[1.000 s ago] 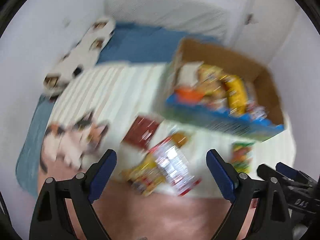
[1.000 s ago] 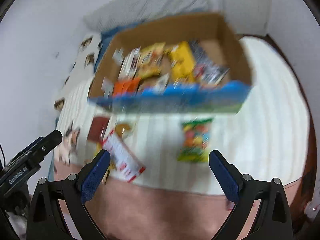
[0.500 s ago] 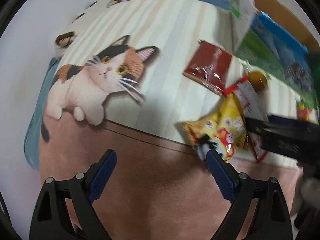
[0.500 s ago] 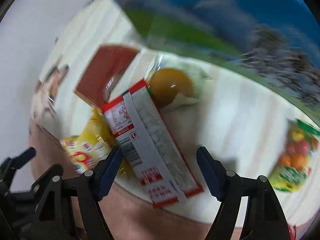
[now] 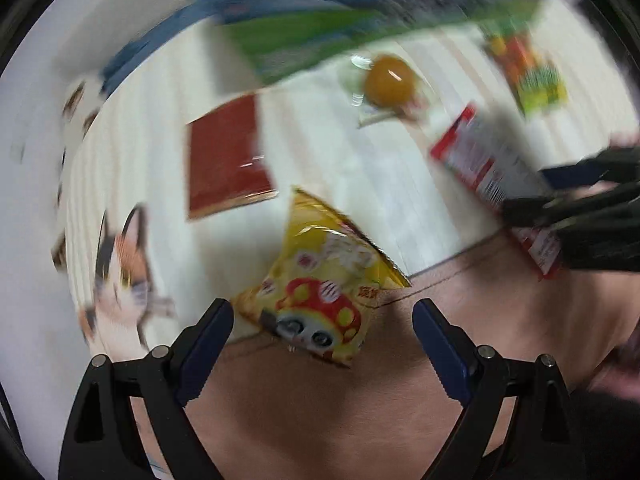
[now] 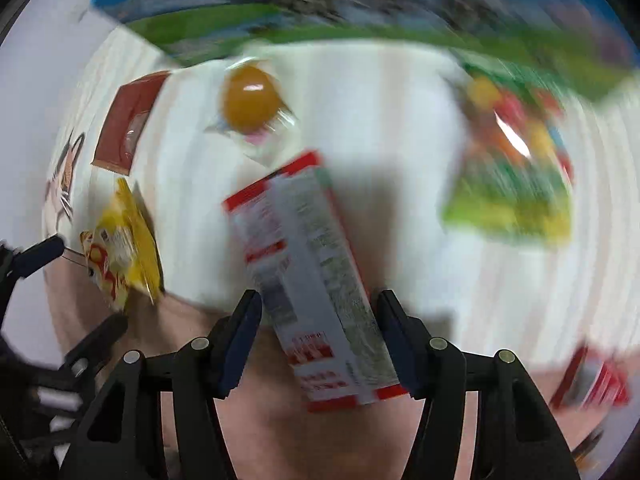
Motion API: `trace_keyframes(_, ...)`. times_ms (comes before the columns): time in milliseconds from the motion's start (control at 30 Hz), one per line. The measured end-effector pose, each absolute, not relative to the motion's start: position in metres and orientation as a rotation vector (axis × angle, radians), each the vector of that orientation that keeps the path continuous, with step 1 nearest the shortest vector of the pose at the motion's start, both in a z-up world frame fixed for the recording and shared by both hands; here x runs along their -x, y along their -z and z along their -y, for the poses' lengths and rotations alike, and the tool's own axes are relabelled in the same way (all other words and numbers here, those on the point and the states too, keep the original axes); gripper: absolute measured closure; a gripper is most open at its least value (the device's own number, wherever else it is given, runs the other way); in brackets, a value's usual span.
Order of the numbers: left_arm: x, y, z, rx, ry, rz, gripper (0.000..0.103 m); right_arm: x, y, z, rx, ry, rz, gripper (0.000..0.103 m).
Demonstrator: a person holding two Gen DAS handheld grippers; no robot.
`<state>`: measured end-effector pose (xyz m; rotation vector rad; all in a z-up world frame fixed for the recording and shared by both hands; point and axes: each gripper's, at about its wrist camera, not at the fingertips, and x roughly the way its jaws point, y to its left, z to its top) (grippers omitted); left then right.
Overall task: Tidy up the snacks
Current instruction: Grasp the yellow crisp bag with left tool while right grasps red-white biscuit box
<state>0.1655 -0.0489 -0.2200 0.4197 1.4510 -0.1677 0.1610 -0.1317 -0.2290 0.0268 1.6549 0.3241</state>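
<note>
Two claws point down at snacks scattered on a striped white blanket (image 5: pixel 352 184) with a pinkish-brown border; both views are smeared by motion blur, most heavily toward their edges. The left claw (image 5: pixel 322 326) stands wide, its blue pads on either side of the lower end of a yellow snack bag (image 5: pixel 324 280) printed with a red mushroom and a cartoon face; the pads are clear of the bag. The right claw (image 6: pixel 318 332) has just been closing, and a red-and-white packet (image 6: pixel 304 272) lies between its jaws. Whether the pads already press on the packet cannot be told through the blur, and the packet's print is unreadable.

In the left wrist view, a dark red flat packet (image 5: pixel 228 160) lies at centre left, a wrapped orange ball-shaped sweet (image 5: pixel 390 80) at upper centre, and a green and multicoloured bag (image 5: pixel 528 68) at upper right, too streaked to identify. A blue and green box (image 5: pixel 360 4) runs across the top of both frames, cut off by the edge, with its contents out of sight. A cat picture (image 5: pixel 120 276) on the blanket shows at lower left, blurred. At the right edge the other claw's black frame covers the near end of the red-and-white packet.
</note>
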Motion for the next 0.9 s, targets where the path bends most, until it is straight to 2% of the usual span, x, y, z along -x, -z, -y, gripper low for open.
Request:
trace_keyframes(100, -0.173, 0.240, 0.060, -0.519, 0.174, -1.479, 0.011, -0.155, 0.229, 0.145, -0.132, -0.308, -1.678, 0.036)
trace_keyframes(133, -0.178, 0.245, 0.059, -0.505, 0.165, -1.495, 0.011, -0.154, 0.229, 0.146, -0.144, -0.311, -1.680, 0.030)
trace_keyframes(167, -0.183, 0.247, 0.055, -0.470, 0.147, -1.508, 0.011, -0.154, 0.228, 0.146, -0.152, -0.309, -1.675, 0.027)
trace_keyframes(367, -0.210, 0.244, 0.009, -0.042, 0.034, -1.584, 0.011, -0.164, 0.228, 0.137, -0.136, -0.290, -1.641, 0.023)
trace_keyframes(467, -0.211, 0.243, -0.002, 0.050, 0.020, -1.589, 0.011, -0.169, 0.240, 0.121, -0.093, -0.264, -1.650, 0.018)
trace_keyframes(600, -0.207, 0.242, 0.001, 0.054, 0.002, -1.596, 0.011, -0.166, 0.247, 0.098, 0.002, -0.225, -1.634, 0.018)
trace_keyframes(667, -0.206, 0.245, 0.003, 0.069, -0.010, -1.582, 0.012, -0.164, 0.247, 0.092, 0.007, -0.195, -1.610, 0.025)
trace_keyframes(700, -0.202, 0.245, 0.006, 0.080, -0.023, -1.571, 0.018, -0.163, 0.246, 0.093, -0.004, -0.177, -1.599, 0.029)
trace_keyframes(733, -0.195, 0.246, 0.011, 0.093, -0.044, -1.560, 0.030, -0.163, 0.245, 0.096, -0.034, -0.162, -1.588, 0.036)
trace_keyframes(800, -0.182, 0.247, 0.005, 0.129, -0.072, -1.544, 0.044, -0.162, 0.240, 0.105, -0.082, -0.153, -1.578, 0.041)
trace_keyframes(900, -0.163, 0.245, -0.004, 0.209, -0.087, -1.533, 0.047, -0.159, 0.229, 0.126, -0.135, -0.159, -1.568, 0.044)
